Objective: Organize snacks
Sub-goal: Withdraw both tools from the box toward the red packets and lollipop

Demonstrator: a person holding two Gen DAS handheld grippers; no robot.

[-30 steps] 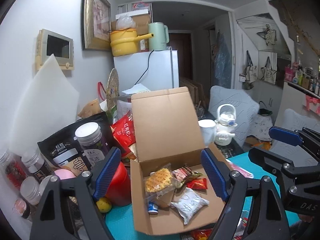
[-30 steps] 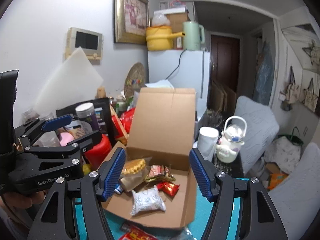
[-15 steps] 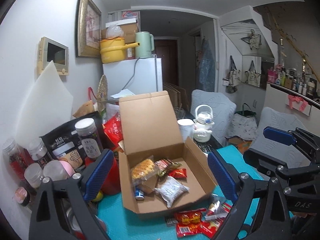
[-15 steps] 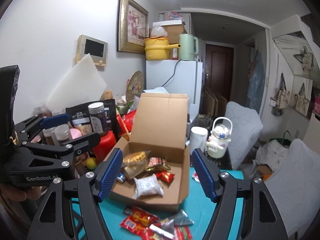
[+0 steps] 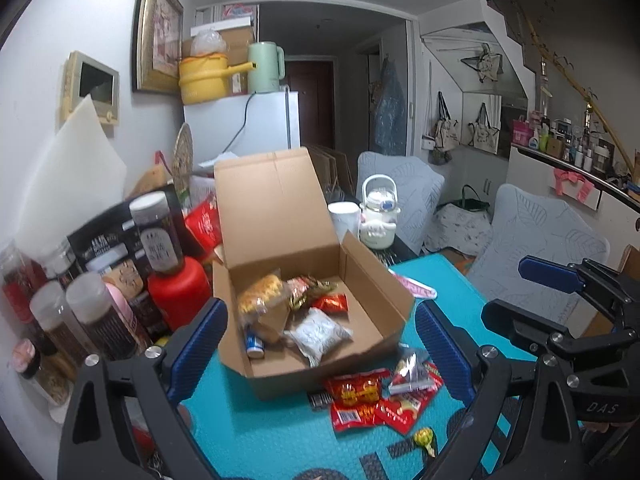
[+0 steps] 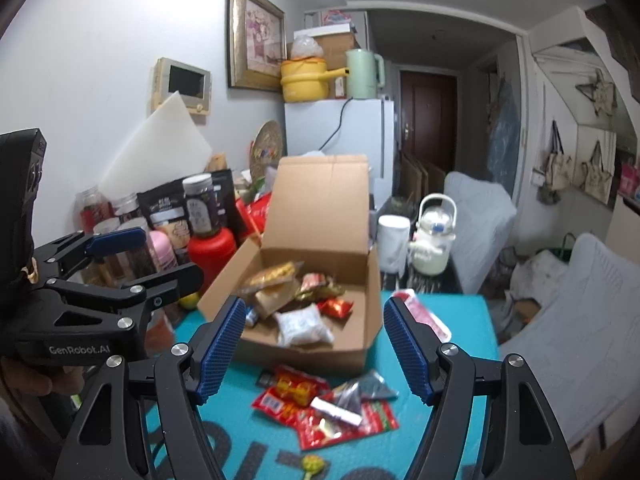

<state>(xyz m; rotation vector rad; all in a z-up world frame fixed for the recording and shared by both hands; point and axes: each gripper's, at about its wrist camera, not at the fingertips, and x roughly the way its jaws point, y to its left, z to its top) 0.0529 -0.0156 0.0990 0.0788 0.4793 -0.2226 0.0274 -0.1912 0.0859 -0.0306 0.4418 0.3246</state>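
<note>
While both my left hand-held gripper (image 5: 320,344) and right hand-held gripper (image 6: 316,344) hang apart, empty, the red snack packets (image 6: 316,408) on the table (image 6: 240,448) before the box (image 6: 320,272) look light, crinkly and slippery; I'd pinch an edge seam.

Setting: lived-in home. Evidence: white fridge (image 5: 256,124), framed picture (image 6: 256,36), covered chairs (image 5: 540,236), hanging tote bags (image 5: 484,132).

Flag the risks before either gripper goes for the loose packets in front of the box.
1. The red snack packets overlap the silver packet, so the right gripper may pinch two at once or slip on the foil.
2. The cardboard box already holds a pile at its left; another packet could slide off.
3. The lollipop lies alone nearer the camera and is easily missed.
</note>
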